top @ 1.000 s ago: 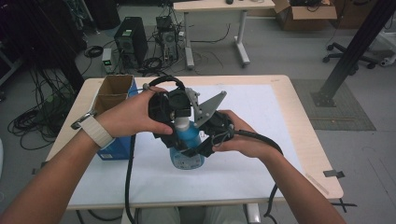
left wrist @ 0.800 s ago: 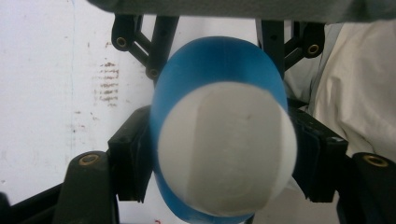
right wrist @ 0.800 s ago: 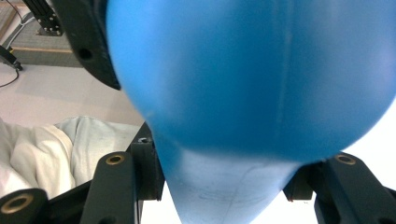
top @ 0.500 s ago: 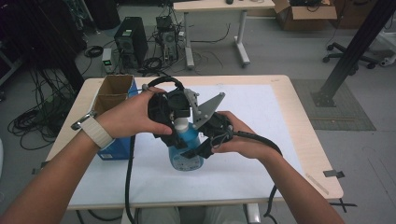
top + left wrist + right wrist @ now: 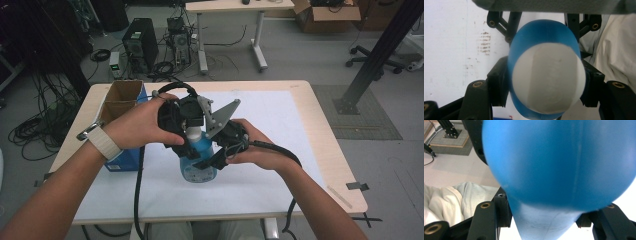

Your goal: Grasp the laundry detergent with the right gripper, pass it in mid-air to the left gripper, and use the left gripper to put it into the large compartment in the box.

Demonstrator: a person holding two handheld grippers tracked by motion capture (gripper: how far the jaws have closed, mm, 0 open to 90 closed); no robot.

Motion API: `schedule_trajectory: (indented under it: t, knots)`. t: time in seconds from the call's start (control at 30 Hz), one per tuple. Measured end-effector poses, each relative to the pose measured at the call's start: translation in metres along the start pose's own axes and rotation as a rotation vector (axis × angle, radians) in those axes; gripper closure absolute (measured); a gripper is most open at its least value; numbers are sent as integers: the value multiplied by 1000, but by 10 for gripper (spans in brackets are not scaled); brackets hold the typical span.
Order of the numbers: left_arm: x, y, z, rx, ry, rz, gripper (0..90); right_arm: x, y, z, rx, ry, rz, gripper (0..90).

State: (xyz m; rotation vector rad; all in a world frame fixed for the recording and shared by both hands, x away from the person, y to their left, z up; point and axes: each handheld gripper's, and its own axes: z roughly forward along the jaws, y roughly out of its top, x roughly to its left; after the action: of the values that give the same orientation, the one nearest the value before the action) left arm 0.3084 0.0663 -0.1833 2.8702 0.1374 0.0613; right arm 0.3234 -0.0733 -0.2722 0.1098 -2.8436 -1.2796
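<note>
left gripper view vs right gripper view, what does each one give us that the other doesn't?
Left gripper view alone: the bottle's white cap from above, with the left gripper shut on it, and stains on the white table cover. Right gripper view alone: the floor with a grey mat past the table edge, and the right gripper shut on the bottle's lower body. Both: the blue bottle close up between black jaws, plus pale cloth at one side.

You had open white bench (image 5: pixel 280 130) to your right and in front of the translucent blue plastic bottle (image 5: pixel 200 162). To your left, the open brown-and-blue cardboard box (image 5: pixel 122 102) stood close beside your left hand (image 5: pixel 142 125), blocking passage there.
</note>
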Motion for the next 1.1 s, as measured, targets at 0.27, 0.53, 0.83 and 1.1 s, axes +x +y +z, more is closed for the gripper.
schedule_trajectory:
  t: [0.27, 0.53, 0.83, 1.1]
  knots:
    - [-3, 3, -8, -2, 13, -8, 381, 1, 2, -4, -28, 3, -15, 439]
    - [-2, 2, -14, 0, 35, -32, 380, 1, 1, -16, -19, -29, -5, 302]
    - [-1, -1, -22, 45, 53, -89, 379, -3, -15, -32, 37, -94, 52, 125]
    - [5, -8, -38, 78, 107, -195, 379, -8, -32, -42, 96, -138, 82, 95]
